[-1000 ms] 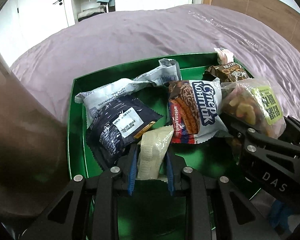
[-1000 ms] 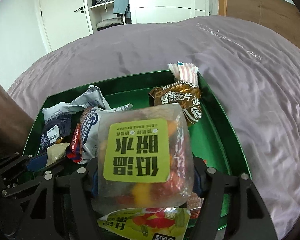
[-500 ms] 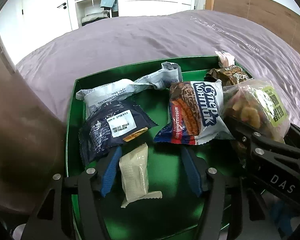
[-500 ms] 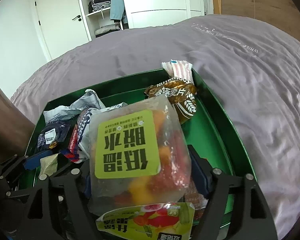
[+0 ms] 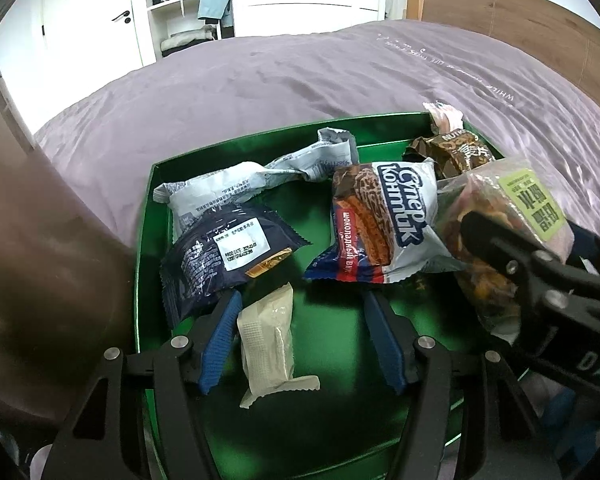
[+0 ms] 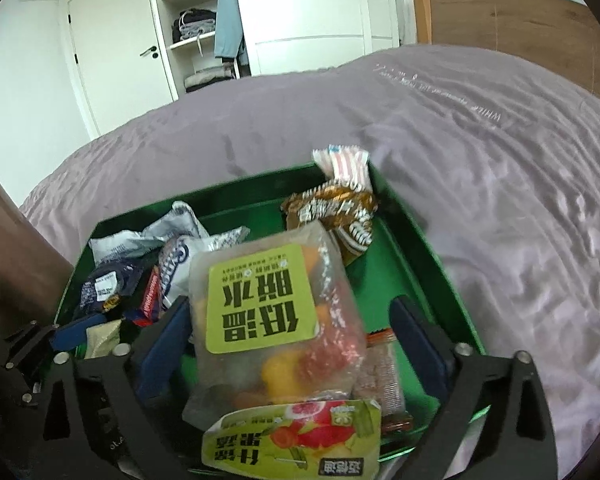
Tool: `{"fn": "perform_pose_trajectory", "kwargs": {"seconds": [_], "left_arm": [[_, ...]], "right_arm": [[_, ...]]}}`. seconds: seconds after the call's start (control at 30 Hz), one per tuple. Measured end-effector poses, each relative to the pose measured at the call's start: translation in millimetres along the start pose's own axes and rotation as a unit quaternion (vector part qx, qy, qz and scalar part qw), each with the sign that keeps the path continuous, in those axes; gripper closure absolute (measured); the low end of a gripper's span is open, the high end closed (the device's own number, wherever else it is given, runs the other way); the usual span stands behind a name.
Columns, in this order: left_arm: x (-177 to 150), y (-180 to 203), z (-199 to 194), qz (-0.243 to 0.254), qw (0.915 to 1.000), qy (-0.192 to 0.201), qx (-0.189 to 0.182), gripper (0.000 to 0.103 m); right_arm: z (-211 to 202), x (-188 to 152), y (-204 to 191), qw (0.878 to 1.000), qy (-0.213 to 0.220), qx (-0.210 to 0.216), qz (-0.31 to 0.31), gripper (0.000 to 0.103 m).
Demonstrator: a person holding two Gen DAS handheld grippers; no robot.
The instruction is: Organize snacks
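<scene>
A green tray on the bed holds several snack packets. My left gripper is open low over its near left part. A small beige packet lies loose on the tray floor between the fingers, nearer the left one. Just beyond are a dark blue packet and a white wafer pack. My right gripper is over the tray's near right part and its jaws are opening. A clear fruit bag with a green label stands between them; the right pad is clear of it.
A green fruit pouch and a reddish packet lie under the clear bag. A brown cereal packet and a striped packet fill the far right corner. Purple bedding surrounds the tray; a brown panel stands to the left.
The left gripper let go of the beige packet, which dropped flat onto the tray floor, and its jaws spread. The right jaws widened away from the clear bag.
</scene>
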State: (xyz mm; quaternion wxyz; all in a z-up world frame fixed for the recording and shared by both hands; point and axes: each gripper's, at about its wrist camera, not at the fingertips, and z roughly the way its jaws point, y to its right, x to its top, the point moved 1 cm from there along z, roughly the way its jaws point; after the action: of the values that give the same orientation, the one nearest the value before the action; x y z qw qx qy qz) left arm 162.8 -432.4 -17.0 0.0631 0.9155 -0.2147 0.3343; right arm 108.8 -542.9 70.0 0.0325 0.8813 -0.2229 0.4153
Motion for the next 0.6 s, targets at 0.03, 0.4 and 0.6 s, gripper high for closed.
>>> {"fn": "perform_pose_trajectory", "kwargs": {"seconds": [0.03, 0.4, 0.6], "left_arm": [[0, 0, -2, 0.0, 1.0, 0.002, 0.001, 0.045], [12, 5, -55, 0.004, 0.9995, 0.03, -0.005, 0.039], [8, 1, -114, 0.012, 0.9984, 0.052, -0.021, 0.035]], "right_arm": [[-3, 1, 0, 1.0, 0.003, -0.001, 0.0, 0.0], [-79, 24, 10, 0.998, 0.052, -0.028, 0.011, 0.0], [-138, 23, 14, 0.997, 0.063, -0.046, 0.013, 0.0]]}}
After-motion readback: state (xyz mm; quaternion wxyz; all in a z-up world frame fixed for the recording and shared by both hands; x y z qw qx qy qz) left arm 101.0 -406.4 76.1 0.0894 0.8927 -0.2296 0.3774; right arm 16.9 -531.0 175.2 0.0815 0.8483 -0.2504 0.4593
